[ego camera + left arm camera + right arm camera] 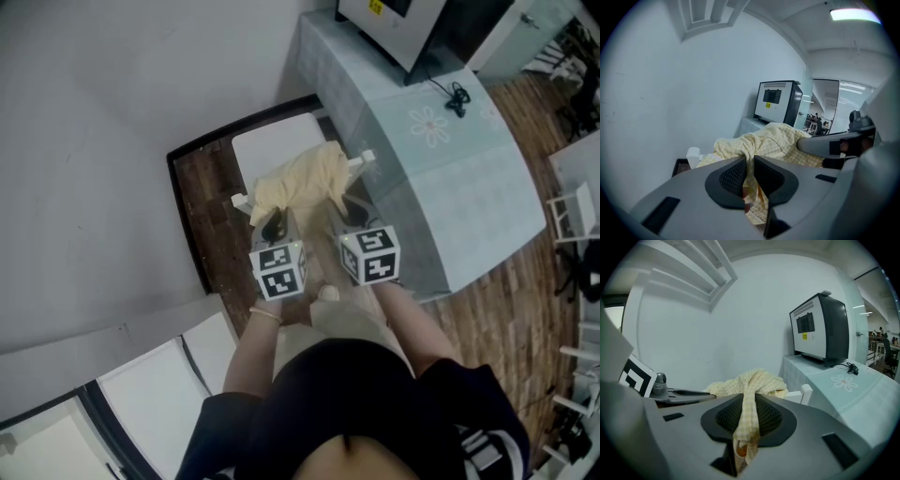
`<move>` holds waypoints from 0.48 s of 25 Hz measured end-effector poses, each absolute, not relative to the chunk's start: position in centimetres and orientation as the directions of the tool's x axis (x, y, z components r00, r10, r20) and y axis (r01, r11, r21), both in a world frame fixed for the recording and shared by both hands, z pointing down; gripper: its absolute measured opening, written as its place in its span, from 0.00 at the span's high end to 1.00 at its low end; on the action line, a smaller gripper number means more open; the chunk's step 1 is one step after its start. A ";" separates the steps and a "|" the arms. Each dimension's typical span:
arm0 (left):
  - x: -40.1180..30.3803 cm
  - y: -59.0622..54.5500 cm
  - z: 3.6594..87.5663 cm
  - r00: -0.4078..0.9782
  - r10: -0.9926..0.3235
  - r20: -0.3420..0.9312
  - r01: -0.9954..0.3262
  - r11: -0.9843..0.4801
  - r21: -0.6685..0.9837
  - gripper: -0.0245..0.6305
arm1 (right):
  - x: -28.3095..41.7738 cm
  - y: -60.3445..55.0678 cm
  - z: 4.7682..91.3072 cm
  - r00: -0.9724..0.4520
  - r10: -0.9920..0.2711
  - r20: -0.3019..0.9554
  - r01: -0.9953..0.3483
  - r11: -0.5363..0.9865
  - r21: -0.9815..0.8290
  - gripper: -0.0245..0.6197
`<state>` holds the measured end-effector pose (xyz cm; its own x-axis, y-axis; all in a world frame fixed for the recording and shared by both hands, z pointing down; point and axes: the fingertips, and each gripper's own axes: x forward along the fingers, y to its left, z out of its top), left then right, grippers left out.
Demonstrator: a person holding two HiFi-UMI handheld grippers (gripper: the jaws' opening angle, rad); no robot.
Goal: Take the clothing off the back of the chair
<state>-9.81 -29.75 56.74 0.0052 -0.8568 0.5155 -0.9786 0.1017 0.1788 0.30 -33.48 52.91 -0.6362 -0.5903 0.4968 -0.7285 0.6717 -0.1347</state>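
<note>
Yellow checked clothing draped over white chair back.

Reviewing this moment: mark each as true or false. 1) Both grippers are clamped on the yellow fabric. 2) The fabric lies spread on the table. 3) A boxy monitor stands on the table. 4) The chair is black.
1) True: the left gripper and the right gripper each have their jaws pressed on a fold of the yellow checked garment.
2) False: the garment is bunched at the back of the chair, not on the table.
3) True: the monitor stands on the cloth-covered table.
4) False: the chair is white.
</note>
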 end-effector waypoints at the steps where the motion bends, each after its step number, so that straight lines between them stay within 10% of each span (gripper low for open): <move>1: -9.8 -29.4 56.5 0.013 -0.859 0.512 -0.979 0.093 0.181 0.89 | 0.3 -33.0 52.7 -0.632 -0.597 0.494 -0.733 0.667 -0.132 0.84; 12: -10.0 -25.8 54.5 0.079 -0.876 0.475 -0.984 0.009 0.180 0.89 | 0.2 -28.9 50.5 -0.592 -0.661 0.461 -0.778 0.618 -0.112 0.84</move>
<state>-9.98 -25.81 54.45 0.0787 -0.8762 0.4754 -0.9836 0.0095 0.1803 0.20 -28.87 50.53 -0.5917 -0.6611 0.4614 -0.7779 0.6184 -0.1116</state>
